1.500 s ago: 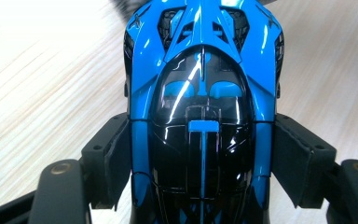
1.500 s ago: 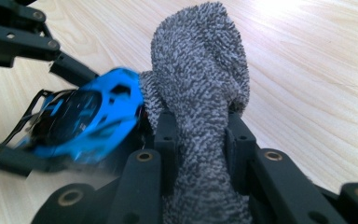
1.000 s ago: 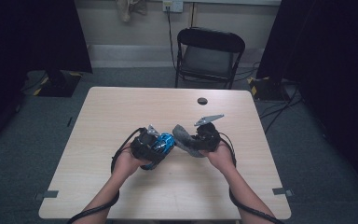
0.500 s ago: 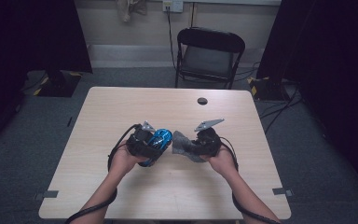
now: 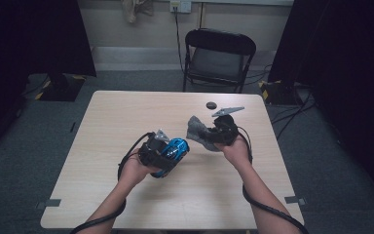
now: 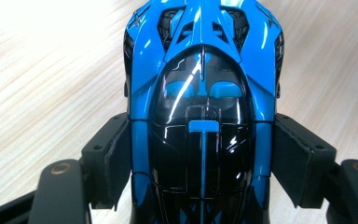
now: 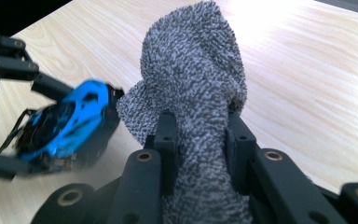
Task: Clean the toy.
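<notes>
Now left gripper [image 5: 171, 152] clamps blue toy car [image 6: 203, 93] — right gripper [image 5: 209, 134] pinches grey cloth [image 7: 196, 79].

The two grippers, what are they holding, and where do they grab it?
The left gripper clamps the blue toy car by its two sides, around the cabin. The right gripper pinches the grey cloth at its bunched lower part.

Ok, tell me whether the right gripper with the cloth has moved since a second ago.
Yes. The right gripper with the grey cloth has drawn back from the blue toy car, toward the small black disc.
</notes>
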